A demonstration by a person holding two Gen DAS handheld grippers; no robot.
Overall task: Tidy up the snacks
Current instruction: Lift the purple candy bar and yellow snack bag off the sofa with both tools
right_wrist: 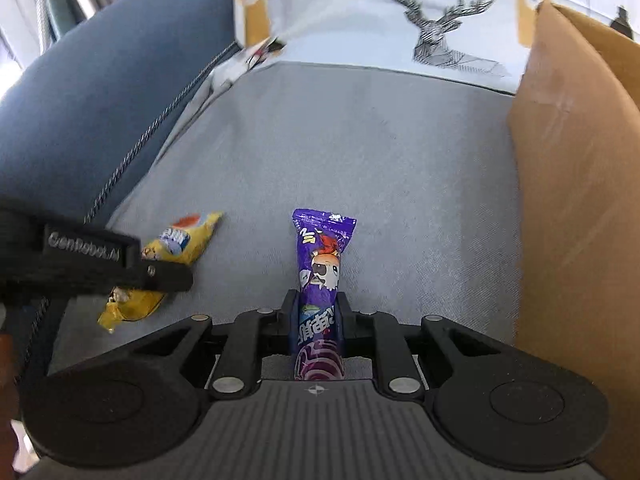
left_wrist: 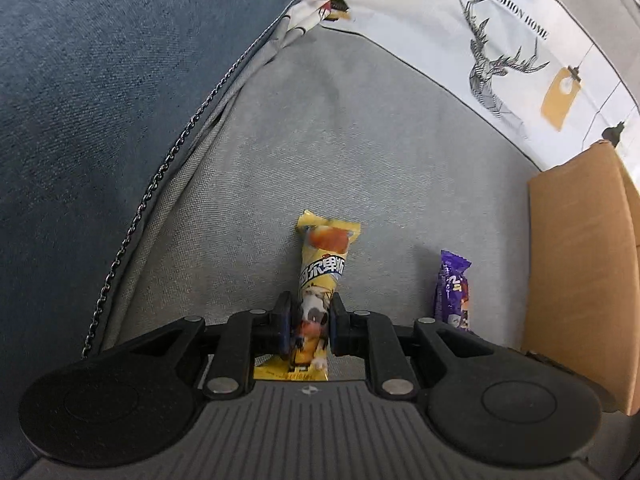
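**A:** Where do the snacks stand right now?

**B:** The left tongs [left_wrist: 310, 326] are pinching the yellow snack bar [left_wrist: 322, 276] near its lower end, and the right tongs [right_wrist: 318, 316] are pinching the purple snack bar [right_wrist: 320, 276] the same way. Both bars point away from the hands, over the grey sofa seat [right_wrist: 360, 152]. From the left wrist view the purple bar lies just to the right of the yellow one, close to the cardboard box [left_wrist: 580, 280].

**A:** So the box is the likely home for them?

**B:** I'd judge so. It sits at the right edge of the seat, with the deer-print cushion [left_wrist: 500, 40] along the back edge and the blue cushion [left_wrist: 100, 100] at the left edge.

**A:** How should the carry be done well?

**B:** Keep both sets of tongs pressed firmly; the wrappers look slick and soft, so a bar may slide or droop. The right one is nearest the box wall, so I'd send it first, lift it clear of the rim, then let go only once it is inside. The left should hold back so the two tools don't collide.

**A:** Can you see inside the box?

**B:** No, only its outer wall and top edge.
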